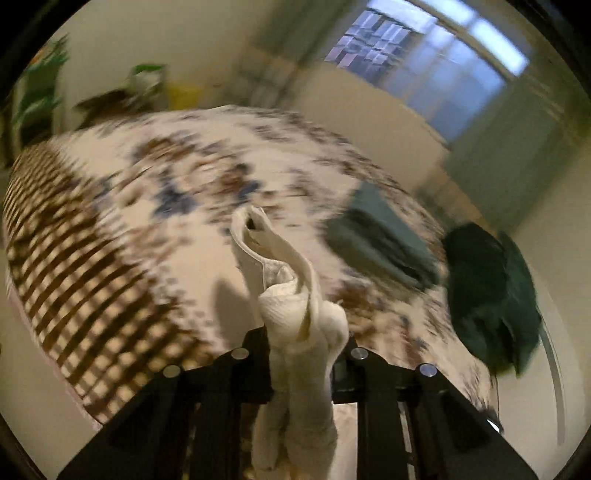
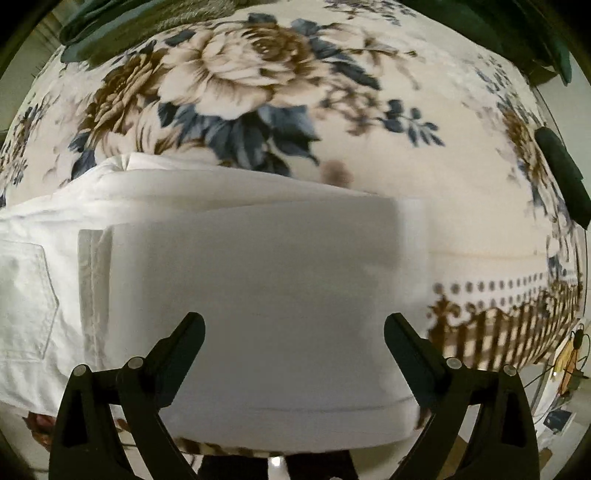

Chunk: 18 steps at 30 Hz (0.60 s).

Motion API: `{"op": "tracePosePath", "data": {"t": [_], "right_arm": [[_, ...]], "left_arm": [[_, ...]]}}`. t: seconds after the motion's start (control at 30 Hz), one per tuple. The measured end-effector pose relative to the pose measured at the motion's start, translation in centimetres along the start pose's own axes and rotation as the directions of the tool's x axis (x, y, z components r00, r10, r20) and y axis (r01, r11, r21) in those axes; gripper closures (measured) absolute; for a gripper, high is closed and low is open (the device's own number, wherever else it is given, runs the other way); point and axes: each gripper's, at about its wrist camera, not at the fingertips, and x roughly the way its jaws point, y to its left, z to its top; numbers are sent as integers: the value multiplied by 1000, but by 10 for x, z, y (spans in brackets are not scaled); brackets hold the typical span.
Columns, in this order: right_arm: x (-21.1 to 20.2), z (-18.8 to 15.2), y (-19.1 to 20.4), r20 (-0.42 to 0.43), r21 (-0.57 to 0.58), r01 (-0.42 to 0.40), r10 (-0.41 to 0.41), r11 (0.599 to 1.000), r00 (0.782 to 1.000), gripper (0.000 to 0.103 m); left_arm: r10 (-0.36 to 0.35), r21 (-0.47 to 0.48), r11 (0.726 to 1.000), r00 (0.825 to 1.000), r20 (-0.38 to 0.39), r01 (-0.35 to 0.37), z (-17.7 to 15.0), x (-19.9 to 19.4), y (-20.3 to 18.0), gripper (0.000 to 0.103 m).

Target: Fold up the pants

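The white pants [image 2: 236,280] lie folded on the flowered bedspread [image 2: 258,85] in the right wrist view, with a back pocket at the left. My right gripper [image 2: 293,325] is open and empty, its fingers apart just above the folded cloth. In the left wrist view my left gripper [image 1: 303,339] is shut on a bunched part of the white pants [image 1: 295,306], which stands up between its fingers above the bedspread [image 1: 147,192]. That view is blurred by motion.
Dark green folded clothes [image 1: 384,240] and a dark green heap [image 1: 487,288] lie on the bed at the right. Dark green cloth [image 2: 110,26] also lies at the bed's far edge. A window [image 1: 436,62] is behind the bed.
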Motion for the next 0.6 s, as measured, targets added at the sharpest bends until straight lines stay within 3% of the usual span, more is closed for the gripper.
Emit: {"op": "tracePosePath", "data": {"t": [0.27, 0.43, 0.6], "right_arm": [[-31, -23, -67, 34, 80, -91, 88, 993, 996, 4], [-35, -45, -140, 51, 192, -106, 98, 976, 994, 4], [-18, -68, -224, 45, 335, -102, 92, 937, 995, 4]], "left_arm": [[-124, 191, 972, 989, -77, 136, -41, -18, -128, 87], [-190, 242, 939, 956, -223, 243, -95, 3, -199, 87], [-162, 328, 898, 913, -375, 294, -172, 44, -257, 87]]}}
